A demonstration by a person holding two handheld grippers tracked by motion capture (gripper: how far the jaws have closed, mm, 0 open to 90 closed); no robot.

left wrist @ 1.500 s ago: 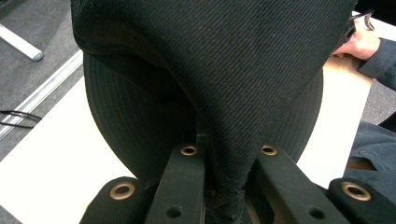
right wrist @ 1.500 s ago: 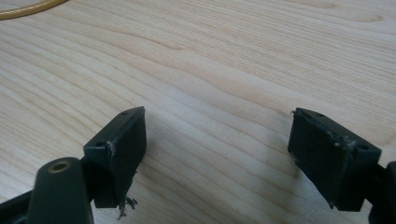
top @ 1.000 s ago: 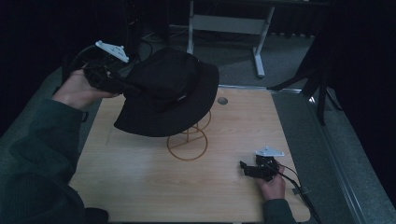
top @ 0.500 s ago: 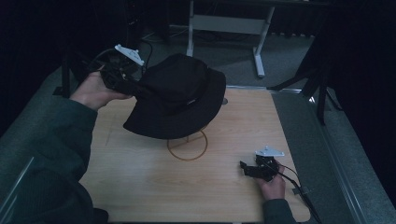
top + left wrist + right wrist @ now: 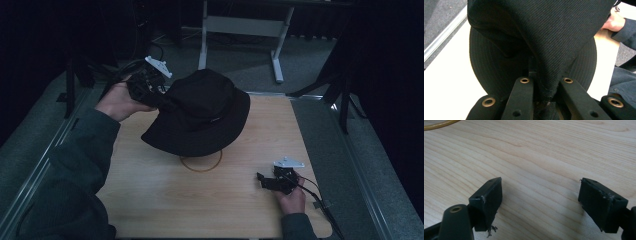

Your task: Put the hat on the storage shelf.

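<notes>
Up at the far left of the wooden table, the left gripper pinches the brim of a black bucket hat, its jaws closed tight on a fold of the cloth. In the left gripper view the two black jaws rise on either side of that pinched fold, and the hat spreads out ahead of them, its stitched brim curving away to both sides. From the gripper the hat hangs outward over the middle of the table, tilted, with the crown uppermost. Just beneath the hat's near edge a thin yellow-brown ring lies flat on the wood, partly covered by the brim.

The right gripper rests low at the near right of the table, well apart from the hat, held by a hand whose cable trails back toward the edge. Its jaws stand wide apart with only bare wood between them in the right gripper view, and an arc of the ring shows far ahead at the upper left corner.
</notes>
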